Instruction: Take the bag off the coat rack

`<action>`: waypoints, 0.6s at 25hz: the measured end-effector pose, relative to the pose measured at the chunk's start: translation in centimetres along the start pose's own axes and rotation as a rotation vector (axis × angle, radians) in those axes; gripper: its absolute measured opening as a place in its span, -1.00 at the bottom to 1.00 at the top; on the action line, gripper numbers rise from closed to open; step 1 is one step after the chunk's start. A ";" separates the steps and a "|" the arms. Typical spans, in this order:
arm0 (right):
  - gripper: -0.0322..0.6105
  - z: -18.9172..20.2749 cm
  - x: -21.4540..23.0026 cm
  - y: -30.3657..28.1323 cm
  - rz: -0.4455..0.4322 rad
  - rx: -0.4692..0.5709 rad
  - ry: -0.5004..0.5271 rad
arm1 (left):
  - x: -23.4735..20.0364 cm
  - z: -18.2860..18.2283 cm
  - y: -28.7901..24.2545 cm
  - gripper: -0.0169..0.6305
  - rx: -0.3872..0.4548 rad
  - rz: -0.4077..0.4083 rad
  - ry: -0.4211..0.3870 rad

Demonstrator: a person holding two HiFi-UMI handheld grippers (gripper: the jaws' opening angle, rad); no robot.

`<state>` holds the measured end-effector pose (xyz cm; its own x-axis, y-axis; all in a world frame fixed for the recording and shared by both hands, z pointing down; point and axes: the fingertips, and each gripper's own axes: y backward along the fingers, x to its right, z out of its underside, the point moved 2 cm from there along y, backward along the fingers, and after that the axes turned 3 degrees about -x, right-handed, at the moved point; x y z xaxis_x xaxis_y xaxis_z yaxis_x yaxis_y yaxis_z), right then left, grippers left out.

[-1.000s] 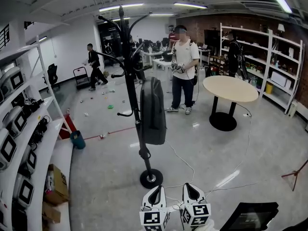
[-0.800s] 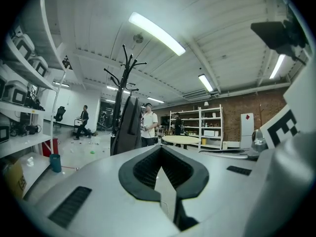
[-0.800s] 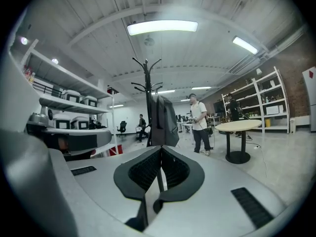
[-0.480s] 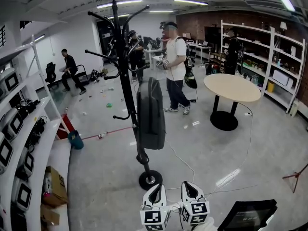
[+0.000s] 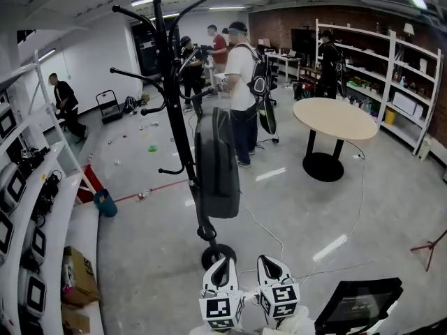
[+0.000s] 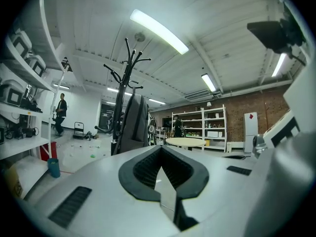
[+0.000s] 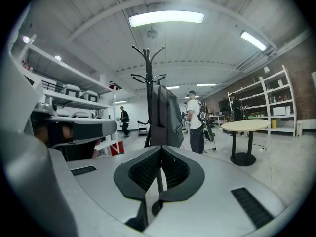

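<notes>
Both tools sit low in my head view, side by side. The left gripper [image 5: 222, 264] and the right gripper [image 5: 271, 262] each have their jaws pressed together with nothing between them, and each gripper view shows the same.

The bag [image 5: 216, 162], dark and slim, hangs on the coat rack [image 5: 166, 82], flat against the pole about halfway up (I cannot make out which arm carries it). It lies straight ahead of both grippers and apart from them. The rack's round base [image 5: 218, 255] stands on the floor just beyond the jaw tips. A pale cable [image 5: 269, 230] trails over the floor to the right of the base.

Behind the rack stands a person in a white shirt [image 5: 239, 82] wearing a backpack, partly covered by the bag. A round table [image 5: 335, 117] is well off to the right. White shelving [image 5: 42, 208] lines my left, with a cardboard box [image 5: 80, 274] by it and a blue bucket [image 5: 105, 202] on the floor. A dark case [image 5: 360, 309] lies at my lower right.
</notes>
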<state>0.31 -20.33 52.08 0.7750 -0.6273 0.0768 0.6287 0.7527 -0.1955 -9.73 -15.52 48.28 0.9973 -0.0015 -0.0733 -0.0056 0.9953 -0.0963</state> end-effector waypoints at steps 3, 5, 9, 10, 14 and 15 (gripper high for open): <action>-0.87 -0.8 -0.3 -1.8 0.004 0.014 0.008 | -1.2 -0.4 -1.5 -0.95 0.002 0.014 -0.002; -0.87 -1.1 -0.3 -2.9 0.012 0.024 0.010 | -1.9 -0.8 -2.6 -0.95 0.007 0.023 -0.007; -0.87 -1.3 -0.1 -5.0 0.026 0.022 0.000 | -3.2 -0.9 -4.6 -0.95 0.005 0.034 -0.007; -0.87 -1.2 0.0 -5.4 0.030 0.019 -0.002 | -3.4 -0.9 -5.0 -0.95 0.003 0.035 -0.005; -0.87 -1.4 0.7 -7.0 0.049 0.010 -0.015 | -4.2 -0.9 -6.8 -0.95 -0.007 0.050 0.002; -0.87 -1.5 0.8 -7.5 0.055 0.009 -0.016 | -4.3 -1.0 -7.2 -0.95 -0.008 0.055 0.003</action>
<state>-3.82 -26.78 52.14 0.8093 -0.5816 0.0821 0.5856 0.7877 -0.1912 -14.05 -22.77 48.31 0.9952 0.0533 -0.0815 -0.0614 0.9931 -0.0997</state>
